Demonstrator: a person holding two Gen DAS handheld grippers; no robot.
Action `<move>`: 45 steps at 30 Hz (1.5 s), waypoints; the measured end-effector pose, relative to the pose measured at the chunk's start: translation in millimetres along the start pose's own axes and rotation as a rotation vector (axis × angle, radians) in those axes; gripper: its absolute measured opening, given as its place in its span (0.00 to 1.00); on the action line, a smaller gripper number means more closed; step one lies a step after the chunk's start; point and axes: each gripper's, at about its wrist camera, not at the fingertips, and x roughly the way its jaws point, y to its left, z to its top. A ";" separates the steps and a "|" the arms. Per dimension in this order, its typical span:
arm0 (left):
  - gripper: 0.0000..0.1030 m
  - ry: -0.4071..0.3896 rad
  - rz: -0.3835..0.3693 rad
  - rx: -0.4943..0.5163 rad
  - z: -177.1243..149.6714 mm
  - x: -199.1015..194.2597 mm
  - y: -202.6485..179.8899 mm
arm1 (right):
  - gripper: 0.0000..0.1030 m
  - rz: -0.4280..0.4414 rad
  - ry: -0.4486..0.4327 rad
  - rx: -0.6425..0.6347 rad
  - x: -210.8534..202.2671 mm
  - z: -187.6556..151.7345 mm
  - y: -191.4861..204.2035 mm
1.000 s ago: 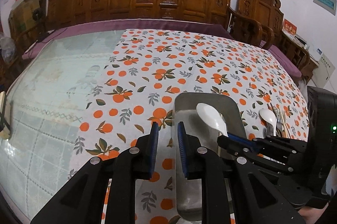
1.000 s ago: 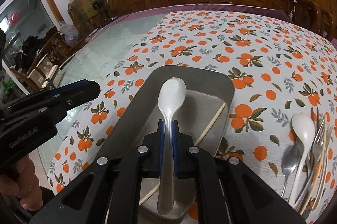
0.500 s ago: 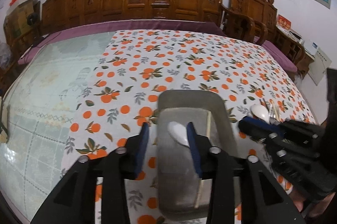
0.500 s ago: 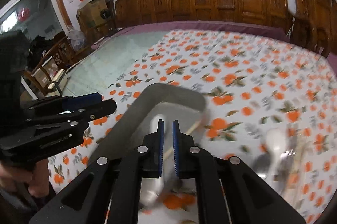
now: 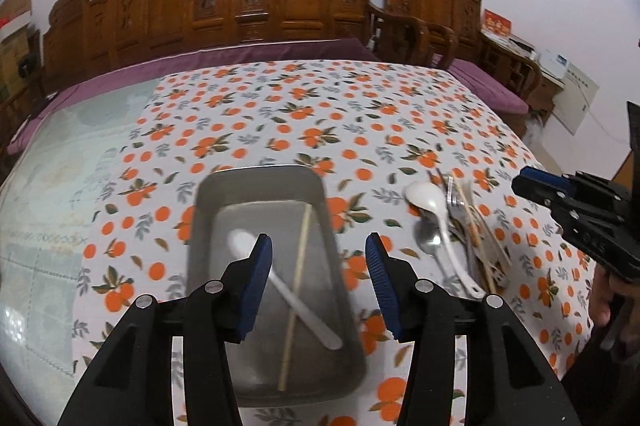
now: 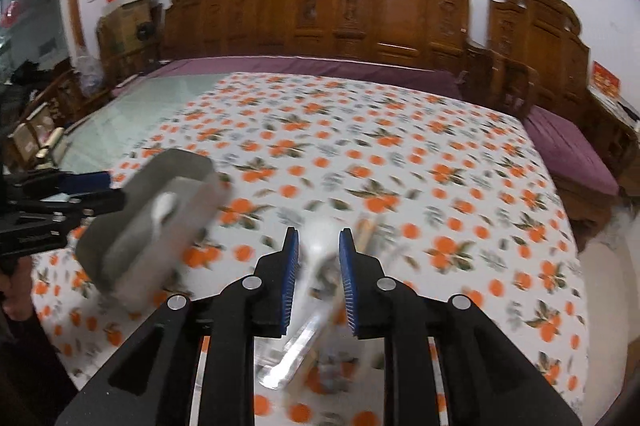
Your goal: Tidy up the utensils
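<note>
the left gripper (image 5: 319, 268) hangs over the near half of a metal tray (image 5: 260, 181), its jaws spread wide and holding nothing. the tray lies on a tablecloth (image 5: 320, 105) printed with oranges, toward the near edge of the table. inside the tray a white spoon (image 5: 280, 286) lies slantwise with its bowl toward the tray's far left, and a single chopstick (image 5: 298, 282) crosses over its handle, running from the far end toward the near edge.

just right of the tray, on the cloth, sits a loose pile of utensils (image 5: 460, 226): another white spoon (image 5: 430, 201), a metal spoon (image 5: 428, 240), forks and chopsticks lying close together and overlapping.

the right gripper (image 6: 319, 272) hovers above that pile, its jaws moderately apart with nothing between them; the pile below is blurred in the right wrist view. in the left wrist view the same gripper shows at the table's right edge.
</note>
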 end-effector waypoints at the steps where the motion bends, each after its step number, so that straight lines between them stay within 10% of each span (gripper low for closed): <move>1: 0.45 -0.002 -0.008 0.008 -0.8 -0.5 -5.4 | 0.22 -0.010 0.003 0.002 0.7 -3.0 -6.4; 22: 0.45 0.027 -0.035 0.078 -17.9 18.1 -60.1 | 0.22 -0.042 0.195 0.032 80.0 -50.6 -35.4; 25: 0.45 0.035 -0.036 0.087 -20.3 22.3 -67.4 | 0.06 -0.053 0.215 0.026 83.4 -53.1 -37.2; 45: 0.45 0.135 -0.018 0.094 -1.3 89.6 -107.0 | 0.04 -0.024 0.142 0.101 65.0 -41.3 -64.8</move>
